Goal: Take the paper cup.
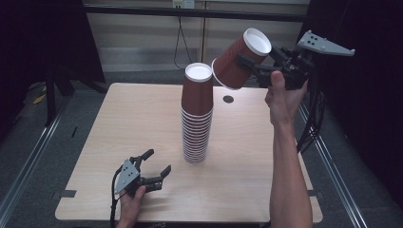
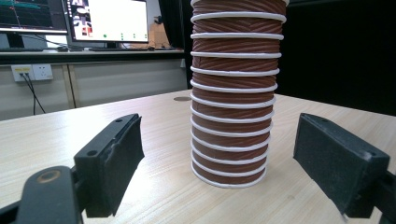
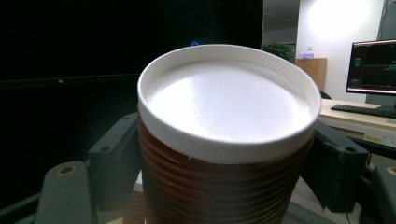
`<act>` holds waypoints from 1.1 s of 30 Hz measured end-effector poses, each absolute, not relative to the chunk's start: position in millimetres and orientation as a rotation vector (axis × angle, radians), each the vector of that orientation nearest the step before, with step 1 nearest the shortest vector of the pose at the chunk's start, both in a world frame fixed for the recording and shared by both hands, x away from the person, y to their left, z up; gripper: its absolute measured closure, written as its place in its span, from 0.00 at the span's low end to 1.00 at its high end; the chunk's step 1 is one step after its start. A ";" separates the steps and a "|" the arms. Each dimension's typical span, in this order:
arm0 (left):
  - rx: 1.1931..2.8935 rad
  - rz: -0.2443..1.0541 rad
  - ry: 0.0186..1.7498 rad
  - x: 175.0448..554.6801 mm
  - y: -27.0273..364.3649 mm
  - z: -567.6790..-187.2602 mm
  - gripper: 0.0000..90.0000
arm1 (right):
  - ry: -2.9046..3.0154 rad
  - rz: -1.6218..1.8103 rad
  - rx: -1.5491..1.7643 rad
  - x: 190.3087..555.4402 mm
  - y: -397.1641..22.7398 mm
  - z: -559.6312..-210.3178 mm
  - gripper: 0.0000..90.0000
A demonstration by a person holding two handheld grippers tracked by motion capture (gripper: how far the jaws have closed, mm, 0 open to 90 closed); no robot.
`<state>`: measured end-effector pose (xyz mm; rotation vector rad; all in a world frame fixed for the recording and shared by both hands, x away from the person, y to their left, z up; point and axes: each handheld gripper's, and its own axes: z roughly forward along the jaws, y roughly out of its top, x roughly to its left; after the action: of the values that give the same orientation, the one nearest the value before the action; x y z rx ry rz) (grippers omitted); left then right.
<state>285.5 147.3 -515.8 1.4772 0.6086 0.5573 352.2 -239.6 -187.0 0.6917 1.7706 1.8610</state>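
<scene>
**Above the stack, a single cup is gripped in the right tongs**

Above the worktop (image 1: 142, 118), to the right of the stack's top, a brown paper cup (image 1: 240, 58) is held tilted in the air, its white base turned up and to the right and its open mouth turned down toward the stack. The cup is clamped between the jaws of the right tongs (image 1: 256, 64), which are pressed against its ribbed sides just below the base, as is seen in the right gripper view (image 3: 224, 154). A tall stack of upturned brown cups (image 1: 196, 116) is stood near the middle of the worktop, with white rims showing as bands down its length. The held cup is kept close beside the topmost cup of the stack; contact between them cannot be made out. The left tongs (image 1: 159, 164) are rested low near the front left of the worktop, with jaws spread wide and nothing between them; in the left gripper view the stack (image 2: 232, 93) is seen ahead, apart from both pads.
</scene>
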 end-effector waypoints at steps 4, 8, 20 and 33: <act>1.479 0.559 0.611 285.4 147.4 -515.6 0.17 | 1.782 1.845 0.714 351.3 -243.2 -191.9 0.25; 1.482 0.557 0.611 285.6 147.2 -515.5 0.17 | 1.810 1.822 0.739 351.6 -245.2 -201.6 0.25; 1.483 0.557 0.607 285.6 147.3 -515.5 0.17 | 1.862 1.790 0.779 347.1 -249.3 -230.2 0.25; 1.529 0.560 0.604 288.4 143.3 -513.6 0.17 | 1.912 1.783 0.846 337.5 -254.8 -269.5 0.25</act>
<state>288.4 143.3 -513.6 1.5291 0.6041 0.5600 337.5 -254.8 -269.5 0.8461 1.9122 1.7834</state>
